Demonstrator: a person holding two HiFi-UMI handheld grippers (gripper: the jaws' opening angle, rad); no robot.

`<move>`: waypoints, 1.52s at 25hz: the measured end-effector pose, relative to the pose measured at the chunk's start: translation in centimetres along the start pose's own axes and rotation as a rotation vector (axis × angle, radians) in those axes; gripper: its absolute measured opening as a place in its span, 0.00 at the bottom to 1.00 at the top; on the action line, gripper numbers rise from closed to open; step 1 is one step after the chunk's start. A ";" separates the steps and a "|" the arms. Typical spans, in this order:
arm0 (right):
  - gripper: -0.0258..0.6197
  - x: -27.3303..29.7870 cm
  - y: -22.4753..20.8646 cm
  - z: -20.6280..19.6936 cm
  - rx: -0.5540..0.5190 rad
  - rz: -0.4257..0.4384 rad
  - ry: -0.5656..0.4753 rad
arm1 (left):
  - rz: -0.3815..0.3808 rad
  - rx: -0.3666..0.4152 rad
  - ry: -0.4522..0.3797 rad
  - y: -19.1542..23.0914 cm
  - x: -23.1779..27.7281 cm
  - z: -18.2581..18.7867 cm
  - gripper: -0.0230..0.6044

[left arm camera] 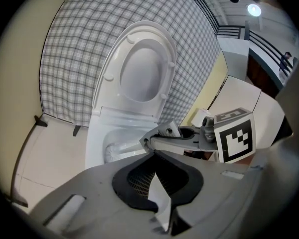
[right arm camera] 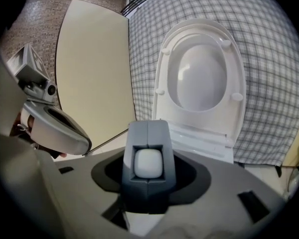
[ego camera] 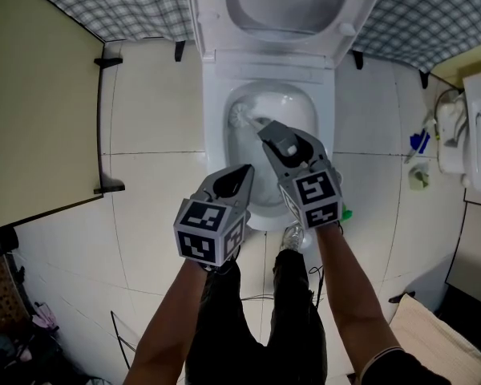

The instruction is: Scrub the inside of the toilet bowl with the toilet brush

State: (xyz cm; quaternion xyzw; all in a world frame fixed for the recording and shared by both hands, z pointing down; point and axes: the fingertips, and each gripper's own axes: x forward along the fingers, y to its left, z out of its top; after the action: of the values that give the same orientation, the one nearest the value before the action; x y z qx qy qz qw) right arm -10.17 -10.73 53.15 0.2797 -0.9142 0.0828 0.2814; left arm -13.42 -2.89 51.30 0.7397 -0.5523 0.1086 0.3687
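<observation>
The right gripper has its jaws clamped on the brush's white handle, whose blunt end shows squarely between them in the right gripper view. A grip this far up the handle gives reach and keeps the gripper itself out of the bowl. In the head view the brush slants down and left from those jaws. Its bristles sit against the left inner wall of the bowl, below the rim. This looks like the scrubbing step itself, with the head set where the wall needs working.

The left gripper has its jaws pressed together on nothing. They come to a closed point in the head view, and its own view shows no thing between them. It hangs just beside and below the right gripper, over the bowl's front edge and apart from the brush. I judge it is parked there as a spare, near enough to steady the handle if wanted yet clear of the stroke.

The seat stands raised against the checked wall, which leaves the whole bowl open. The person stands on the tiled floor right in front of the toilet, both forearms reaching forward.

The next move probably calls for sweeps round the wall under the rim. A loose grip might let the smooth handle twist.
</observation>
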 end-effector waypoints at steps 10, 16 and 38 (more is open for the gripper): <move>0.37 -0.4 -4.3 2.3 -0.119 -0.121 0.010 | 0.002 -0.014 0.007 -0.1 0.0 -0.8 0.05; 0.37 -2.5 -6.9 1.2 -0.191 -0.173 0.097 | -0.016 -0.017 0.007 -1.2 0.3 -0.9 0.05; 0.37 -9.9 -1.9 -4.6 -0.493 0.093 0.469 | -0.030 -0.015 0.020 -2.2 -0.9 -2.2 0.05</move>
State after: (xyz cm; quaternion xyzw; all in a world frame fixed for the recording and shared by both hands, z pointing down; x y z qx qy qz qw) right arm -0.16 -6.31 51.43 0.1345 -0.8290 -0.0658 0.5388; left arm -11.26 -0.55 51.41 0.7441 -0.5382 0.1062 0.3813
